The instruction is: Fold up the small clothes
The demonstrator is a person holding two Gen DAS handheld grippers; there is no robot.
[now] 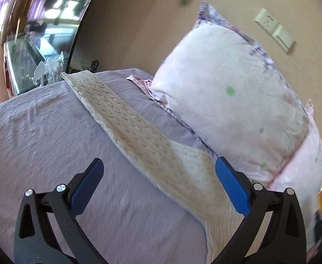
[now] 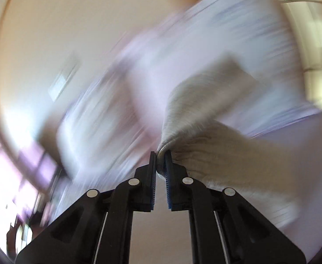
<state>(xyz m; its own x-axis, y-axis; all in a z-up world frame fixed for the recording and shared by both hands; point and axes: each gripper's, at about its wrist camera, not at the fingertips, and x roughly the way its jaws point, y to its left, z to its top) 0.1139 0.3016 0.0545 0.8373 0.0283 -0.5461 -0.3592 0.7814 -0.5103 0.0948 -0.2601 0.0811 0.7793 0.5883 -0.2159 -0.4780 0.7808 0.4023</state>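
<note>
A beige knitted garment (image 1: 139, 132) lies as a long strip across the lavender bed sheet (image 1: 40, 136), from the far left down to the near right. My left gripper (image 1: 158, 167) is open and empty, its blue pads on either side of the strip's near end, just above it. In the blurred right wrist view my right gripper (image 2: 160, 154) is shut on a bunched edge of the beige garment (image 2: 204, 132), which fans out to the right and upward, lifted off the bed.
A pale pink patterned pillow (image 1: 233, 101) leans on the beige wall beside the garment. A mirror (image 1: 51, 22) and cluttered shelf stand at the far left. Wall switches (image 1: 275, 30) are at the upper right. The right wrist view is heavily motion-blurred.
</note>
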